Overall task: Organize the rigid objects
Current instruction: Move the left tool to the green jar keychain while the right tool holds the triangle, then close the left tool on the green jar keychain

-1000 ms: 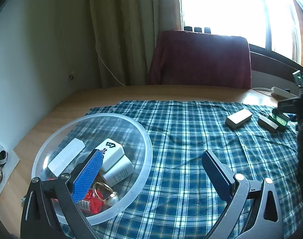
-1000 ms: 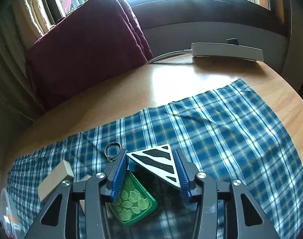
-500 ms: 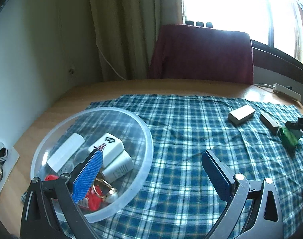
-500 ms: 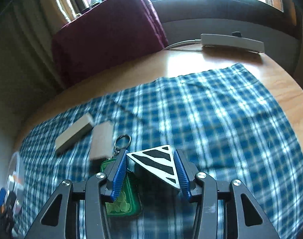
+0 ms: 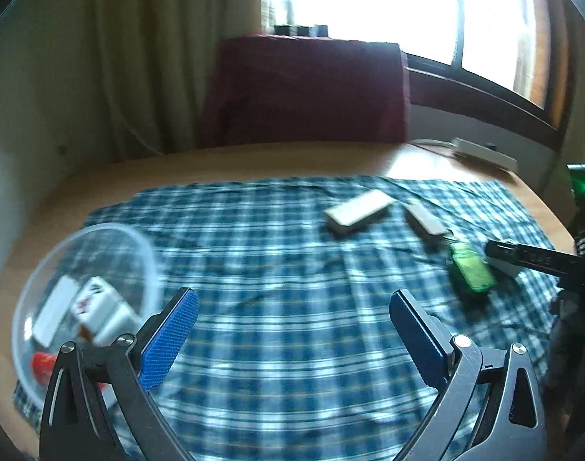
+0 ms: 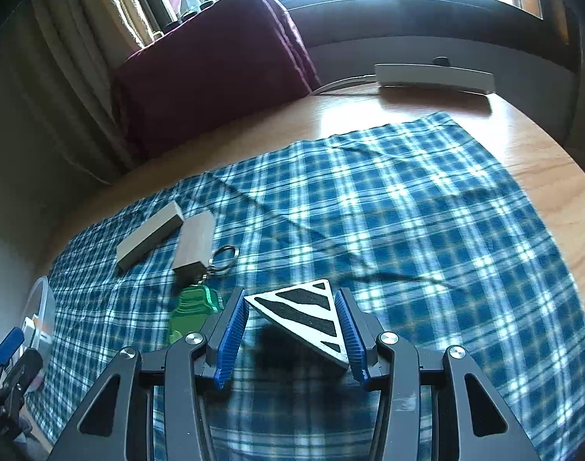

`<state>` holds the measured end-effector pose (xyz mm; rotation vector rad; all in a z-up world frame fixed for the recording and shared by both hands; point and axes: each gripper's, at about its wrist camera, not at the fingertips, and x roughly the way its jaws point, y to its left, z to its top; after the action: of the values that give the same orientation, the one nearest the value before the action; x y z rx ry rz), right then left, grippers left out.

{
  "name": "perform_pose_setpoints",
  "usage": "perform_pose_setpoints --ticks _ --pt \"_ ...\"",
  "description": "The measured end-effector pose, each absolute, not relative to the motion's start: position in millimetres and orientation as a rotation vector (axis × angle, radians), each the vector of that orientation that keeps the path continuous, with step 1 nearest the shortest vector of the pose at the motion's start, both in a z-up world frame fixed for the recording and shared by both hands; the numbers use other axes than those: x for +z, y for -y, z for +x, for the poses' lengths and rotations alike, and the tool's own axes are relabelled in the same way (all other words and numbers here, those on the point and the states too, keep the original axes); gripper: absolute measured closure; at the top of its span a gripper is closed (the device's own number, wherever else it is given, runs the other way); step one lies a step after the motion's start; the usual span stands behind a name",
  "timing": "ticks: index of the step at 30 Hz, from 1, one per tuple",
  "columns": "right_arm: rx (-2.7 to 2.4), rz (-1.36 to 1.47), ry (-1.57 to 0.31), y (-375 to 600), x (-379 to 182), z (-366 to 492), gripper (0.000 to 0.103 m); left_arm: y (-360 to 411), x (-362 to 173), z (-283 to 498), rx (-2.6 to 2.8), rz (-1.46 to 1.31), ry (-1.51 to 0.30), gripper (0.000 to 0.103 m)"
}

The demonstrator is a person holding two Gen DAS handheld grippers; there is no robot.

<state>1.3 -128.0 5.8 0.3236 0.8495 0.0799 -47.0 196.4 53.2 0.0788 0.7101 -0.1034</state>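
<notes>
Lifted off the plaid cloth (image 6: 427,207) since before, the striped triangle (image 6: 304,317) (apex pointing left, tilted) sits clamped in the right gripper (image 6: 290,330); left gripper (image 5: 292,330) hovers spread wide beside the bowl (image 5: 142,246).

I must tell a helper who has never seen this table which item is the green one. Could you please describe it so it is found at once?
Start at the blue checked cloth on the wooden table. Near its middle lie two pale wooden blocks; the green keychain lies on the near side of them, just left of the right gripper. It alone is translucent green, with a metal ring at its far end.
</notes>
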Motion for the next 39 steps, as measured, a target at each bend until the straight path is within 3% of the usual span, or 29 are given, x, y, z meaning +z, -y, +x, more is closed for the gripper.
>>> perform_pose_setpoints --ticks 20,39 --pt "0.017 0.385 -0.798 163.8 14.8 -7.9 0.054 -91.0 33.8 -4.2 -0.29 0.049 -0.887 0.003" --pt "-0.027 0.408 -0.781 167.8 14.1 -12.4 0.054 -66.3 7.0 24.5 -0.286 0.019 -0.953 0.003"
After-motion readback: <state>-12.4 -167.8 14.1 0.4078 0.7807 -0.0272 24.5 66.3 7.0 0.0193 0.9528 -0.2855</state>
